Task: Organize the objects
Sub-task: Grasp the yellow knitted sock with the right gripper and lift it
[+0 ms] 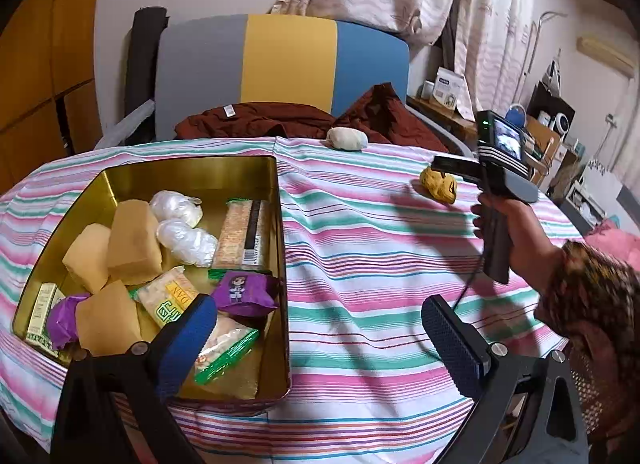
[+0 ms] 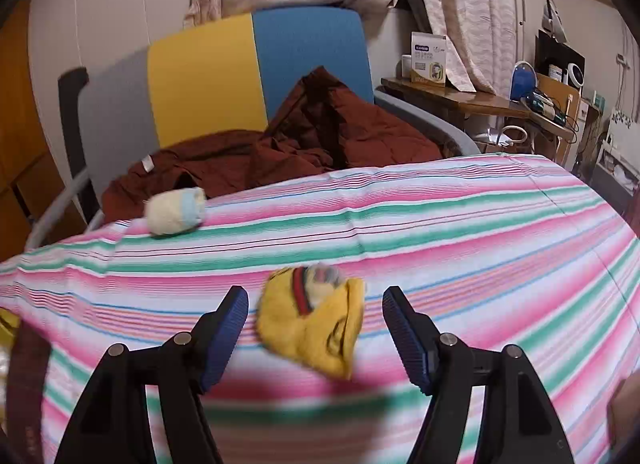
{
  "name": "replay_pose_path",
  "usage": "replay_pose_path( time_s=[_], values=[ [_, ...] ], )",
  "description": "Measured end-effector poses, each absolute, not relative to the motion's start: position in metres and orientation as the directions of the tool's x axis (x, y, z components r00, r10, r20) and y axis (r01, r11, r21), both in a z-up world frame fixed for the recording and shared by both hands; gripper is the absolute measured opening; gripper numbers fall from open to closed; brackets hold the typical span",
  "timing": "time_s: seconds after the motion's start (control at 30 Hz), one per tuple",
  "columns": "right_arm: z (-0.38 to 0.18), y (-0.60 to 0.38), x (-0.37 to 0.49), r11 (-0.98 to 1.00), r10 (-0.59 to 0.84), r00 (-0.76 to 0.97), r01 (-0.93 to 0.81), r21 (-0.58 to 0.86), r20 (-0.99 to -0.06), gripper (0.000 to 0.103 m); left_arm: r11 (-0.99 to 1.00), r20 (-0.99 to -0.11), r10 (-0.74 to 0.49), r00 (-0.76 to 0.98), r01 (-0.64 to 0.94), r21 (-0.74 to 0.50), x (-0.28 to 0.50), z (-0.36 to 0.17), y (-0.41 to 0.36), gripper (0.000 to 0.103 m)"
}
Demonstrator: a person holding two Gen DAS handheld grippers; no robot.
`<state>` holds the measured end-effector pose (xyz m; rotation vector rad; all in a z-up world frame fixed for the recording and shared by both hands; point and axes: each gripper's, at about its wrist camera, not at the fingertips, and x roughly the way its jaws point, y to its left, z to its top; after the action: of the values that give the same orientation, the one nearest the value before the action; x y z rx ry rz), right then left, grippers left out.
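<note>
Progress: the rectangular gold metal tin (image 1: 280,248) on the left of the striped pink-green-white cloth covering the tabletop (image 1: 380,264) is already well loaded: tan foam-like blocks (image 1: 132,240), two white plastic-wrapped bundles (image 1: 182,229), a long wrapped cracker bar (image 1: 242,234), purple snack packets (image 1: 244,290) and green-edged packets (image 1: 224,348). I read most of the sorting as done.

Left outside: two pieces. A yellow rolled sock with a cartoon face (image 2: 312,320) sits mid-cloth, and a cream rolled sock with a pale-blue end (image 2: 176,209) lies near the far edge, just in front of the dark red garment (image 2: 328,135) on the chair. They are well apart from each other and from the tin.

Right gripper (image 2: 314,328): pitched down toward the cloth, jaws spread wide, yellow sock sitting between them, pads not touching it. No grip yet. The frame is blurred, so exact clearance is unclear. In the left wrist view, the person's hand (image 1: 516,232) holds its handle out over the right side of the cloth.

Left gripper (image 1: 316,340): also angled down, jaws spread, holding nothing; one finger overlaps the tin's near corner, the other is over bare cloth.

Likely next: close on yellow sock, then the cream one.
</note>
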<state>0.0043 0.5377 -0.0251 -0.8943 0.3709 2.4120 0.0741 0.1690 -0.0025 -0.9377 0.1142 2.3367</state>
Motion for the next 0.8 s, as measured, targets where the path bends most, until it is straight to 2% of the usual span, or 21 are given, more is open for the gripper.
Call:
replay_pose_path(
  time_s=[0.1,0.17,0.37,0.63,0.8],
  values=[
    [-0.040,0.544,-0.003,-0.829,0.355,-0.629,-0.554,0.079,-0.692,0.071,-0.808,-0.664,0.501,-0.556,-0.575,-0.128,0.071,-0.003,0.174,0.103],
    [-0.045,0.546,-0.003,-0.850,0.292,-0.657,-0.511,0.126,-0.695,0.060,-0.808,-0.667,0.498,-0.554,-0.576,-0.125,0.068,-0.002,0.178,0.103],
    [-0.042,0.532,-0.001,-0.864,0.320,-0.674,-0.497,0.087,-0.666,0.045,-0.790,-0.670,0.517,-0.532,-0.597,-0.136,0.051,0.008,0.206,0.103],
    [-0.043,0.533,0.012,-0.829,0.355,-0.665,-0.549,0.107,-0.657,0.045,-0.771,-0.685,0.514,-0.517,-0.628,-0.106,-0.002,0.033,0.274,0.103],
    [-0.047,0.538,0.014,-0.811,0.359,-0.657,-0.571,0.128,-0.663,0.045,-0.775,-0.743,0.473,-0.473,-0.624,-0.097,-0.057,0.026,0.326,0.103]
  ],
)
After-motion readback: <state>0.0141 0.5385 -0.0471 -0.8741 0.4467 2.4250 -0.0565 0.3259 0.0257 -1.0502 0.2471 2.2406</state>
